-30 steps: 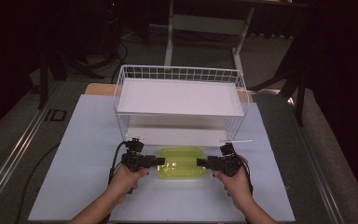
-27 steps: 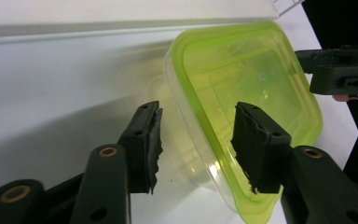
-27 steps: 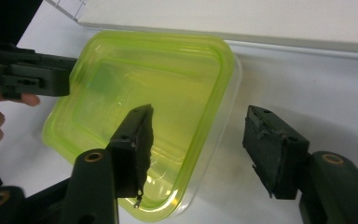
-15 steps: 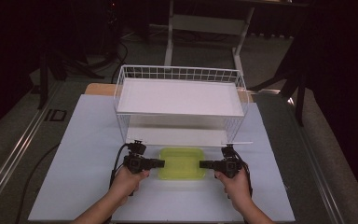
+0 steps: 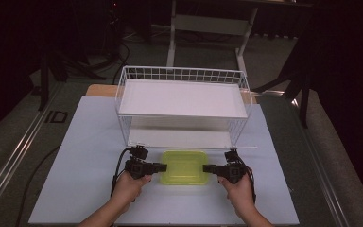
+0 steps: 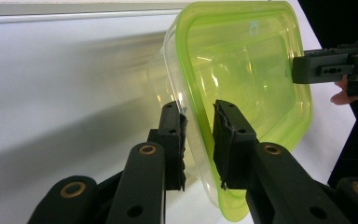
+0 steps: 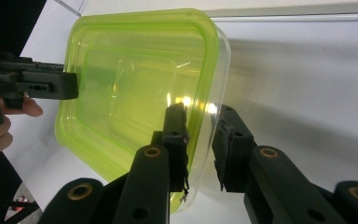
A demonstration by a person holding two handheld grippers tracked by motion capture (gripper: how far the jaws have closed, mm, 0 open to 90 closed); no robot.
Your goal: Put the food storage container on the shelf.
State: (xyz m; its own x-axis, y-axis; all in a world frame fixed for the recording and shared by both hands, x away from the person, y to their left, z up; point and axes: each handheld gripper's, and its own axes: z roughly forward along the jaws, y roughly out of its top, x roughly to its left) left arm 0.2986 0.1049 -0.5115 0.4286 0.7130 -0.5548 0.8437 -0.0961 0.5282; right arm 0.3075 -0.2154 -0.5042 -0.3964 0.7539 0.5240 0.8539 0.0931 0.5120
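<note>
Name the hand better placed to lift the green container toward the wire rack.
Neither alone. The left claw and right claw each straddle an opposite rim of the green container, level with each other before the wire rack; lift with both.

High view: bright on the white desk (image 5: 85, 189), dark everywhere around it, slightly soft and grainy. Lit from above; faint shadow under the wire basket (image 5: 182, 90). Gripper views: sharp up close, hot glare spots on the green container (image 7: 135, 93), its translucent wall glowing. Soft grey shadows across the desk surface behind it. Black corners with no detail.
</note>
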